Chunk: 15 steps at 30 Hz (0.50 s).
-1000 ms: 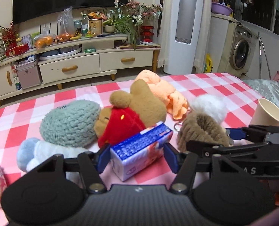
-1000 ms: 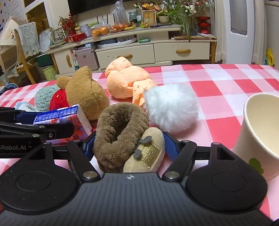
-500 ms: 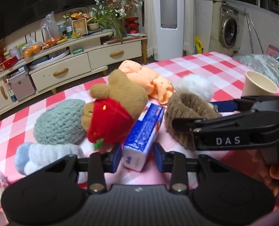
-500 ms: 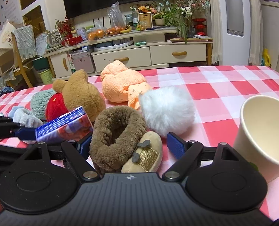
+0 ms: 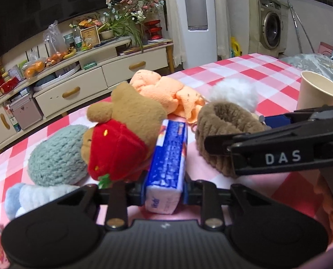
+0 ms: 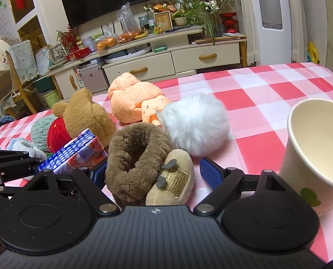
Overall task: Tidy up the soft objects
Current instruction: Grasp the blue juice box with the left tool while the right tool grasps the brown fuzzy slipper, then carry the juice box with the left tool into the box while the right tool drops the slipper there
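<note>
My left gripper (image 5: 164, 190) is shut on a blue tissue pack (image 5: 168, 161), held on edge beside the brown bear with a red strawberry bib (image 5: 123, 134). The pack also shows in the right wrist view (image 6: 74, 154). My right gripper (image 6: 153, 174) is open, its jaws on either side of a brown fuzzy slipper toy (image 6: 139, 161), one pad apart from it. In the left wrist view the slipper (image 5: 224, 130) lies behind the right gripper's arm. An orange plush (image 6: 132, 100), a white pompom (image 6: 195, 125) and a teal knit piece (image 5: 56, 157) lie around them.
A paper cup (image 6: 316, 148) stands at the right on the red-checked tablecloth (image 6: 267, 94). A pale blue fuzzy item (image 5: 31, 197) lies at the near left. A TV cabinet (image 6: 166, 60) stands beyond the table's far edge.
My left gripper has closed on the tissue pack and turned it on edge, lifting it. My right gripper has opened wider around the slipper.
</note>
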{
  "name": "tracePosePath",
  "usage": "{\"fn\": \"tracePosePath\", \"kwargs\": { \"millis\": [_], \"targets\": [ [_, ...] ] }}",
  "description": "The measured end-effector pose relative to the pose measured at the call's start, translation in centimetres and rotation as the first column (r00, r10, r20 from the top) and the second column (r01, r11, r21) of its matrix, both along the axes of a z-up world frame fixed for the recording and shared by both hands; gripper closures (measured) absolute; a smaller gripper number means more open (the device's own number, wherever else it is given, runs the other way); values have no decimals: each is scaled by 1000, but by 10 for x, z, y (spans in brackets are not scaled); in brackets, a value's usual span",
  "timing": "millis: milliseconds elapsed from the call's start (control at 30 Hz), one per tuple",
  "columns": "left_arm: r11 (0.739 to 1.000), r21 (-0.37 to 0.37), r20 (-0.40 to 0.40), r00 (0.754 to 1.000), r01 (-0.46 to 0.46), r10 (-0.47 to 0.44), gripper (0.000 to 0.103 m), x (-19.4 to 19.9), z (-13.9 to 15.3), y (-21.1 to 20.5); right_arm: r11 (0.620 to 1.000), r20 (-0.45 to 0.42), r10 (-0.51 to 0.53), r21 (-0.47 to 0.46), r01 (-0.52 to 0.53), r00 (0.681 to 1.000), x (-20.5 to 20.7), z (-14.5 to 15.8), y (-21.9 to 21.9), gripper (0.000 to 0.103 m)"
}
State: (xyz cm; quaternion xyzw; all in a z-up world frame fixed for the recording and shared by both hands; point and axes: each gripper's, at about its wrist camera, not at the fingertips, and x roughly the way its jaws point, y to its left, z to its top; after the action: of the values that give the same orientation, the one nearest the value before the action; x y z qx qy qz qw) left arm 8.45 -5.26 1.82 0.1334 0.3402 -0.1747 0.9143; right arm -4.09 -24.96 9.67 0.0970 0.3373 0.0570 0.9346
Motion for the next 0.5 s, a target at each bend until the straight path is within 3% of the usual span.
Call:
{"fn": "tracePosePath", "kwargs": {
  "millis": [200,500],
  "targets": [
    [997,-22,-18,998,-68,68,80,-9,3,7,999,10,29,-17,-29,1000,-3,0,8,18],
    [992,-48,-4,993,-116,116,80,-32,18,26,998,19,36,-44,-35,999,-10,3,9,23]
  ]
}}
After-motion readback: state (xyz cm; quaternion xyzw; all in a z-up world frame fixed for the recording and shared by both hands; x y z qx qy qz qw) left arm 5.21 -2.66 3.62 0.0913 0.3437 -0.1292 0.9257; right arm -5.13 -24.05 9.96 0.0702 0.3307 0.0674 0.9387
